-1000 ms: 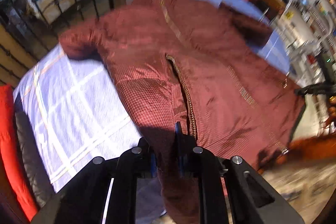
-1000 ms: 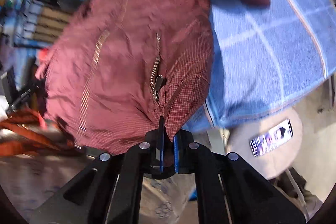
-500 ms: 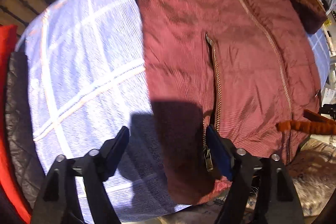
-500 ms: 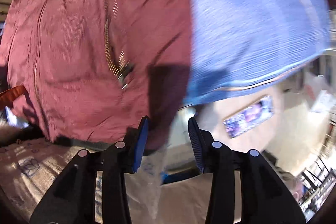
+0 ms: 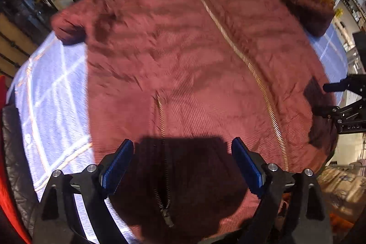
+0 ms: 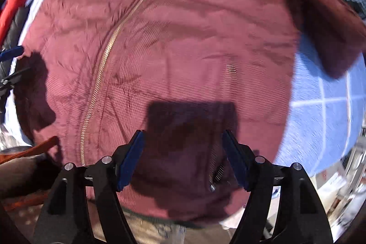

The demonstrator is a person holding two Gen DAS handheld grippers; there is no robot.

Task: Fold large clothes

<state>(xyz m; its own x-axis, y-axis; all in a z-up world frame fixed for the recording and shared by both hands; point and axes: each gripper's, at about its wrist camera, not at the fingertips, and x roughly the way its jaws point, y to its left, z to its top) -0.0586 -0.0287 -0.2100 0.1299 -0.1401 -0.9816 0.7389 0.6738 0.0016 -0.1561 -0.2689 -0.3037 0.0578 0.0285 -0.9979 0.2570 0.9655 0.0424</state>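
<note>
While your left tool (image 5: 181,166) and right tool (image 6: 183,160) hang over the jacket's (image 5: 194,65) near hem, both have just been opening and now stand wide, nothing pinched. Your red jacket lies spread flat, zip (image 5: 231,42) up, on the blue checked cloth (image 5: 52,93) covering the worktop.

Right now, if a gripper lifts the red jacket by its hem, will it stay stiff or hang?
The red jacket is probably floppy: it lies wrinkled on the blue cloth. Its fabric looks thin, likely light. The metal zipper may stiffen the middle slightly.
</note>
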